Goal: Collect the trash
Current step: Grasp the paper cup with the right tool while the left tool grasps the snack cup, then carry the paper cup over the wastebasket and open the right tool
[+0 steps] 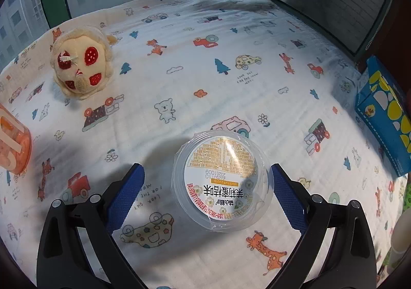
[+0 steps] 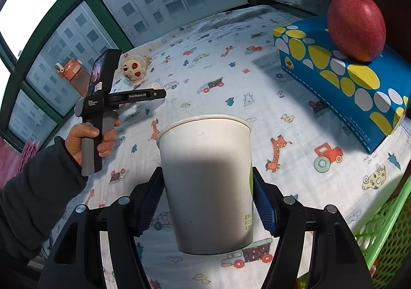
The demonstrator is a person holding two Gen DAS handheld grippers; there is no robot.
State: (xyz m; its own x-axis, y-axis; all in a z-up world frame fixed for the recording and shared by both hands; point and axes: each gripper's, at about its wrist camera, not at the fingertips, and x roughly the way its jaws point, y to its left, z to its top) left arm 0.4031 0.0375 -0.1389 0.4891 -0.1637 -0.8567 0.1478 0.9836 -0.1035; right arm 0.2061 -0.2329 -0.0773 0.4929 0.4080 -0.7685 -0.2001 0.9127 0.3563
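A clear plastic jelly cup [image 1: 222, 181] with a printed foil lid sits on the patterned cloth between the blue fingers of my left gripper [image 1: 208, 183], which is open wide around it without touching. My right gripper [image 2: 208, 199] is shut on a white paper cup [image 2: 206, 183], held upright above the cloth. The left gripper [image 2: 154, 95] also shows in the right wrist view, held by a hand at the left, over the jelly cup [image 2: 154, 86].
A plush toy [image 1: 81, 65] lies at the back left. An orange bottle [image 1: 12, 140] stands at the left edge. A blue tissue box [image 2: 341, 78] with a red apple [image 2: 357, 25] on it sits at the right. A green basket [image 2: 385, 232] is at the lower right.
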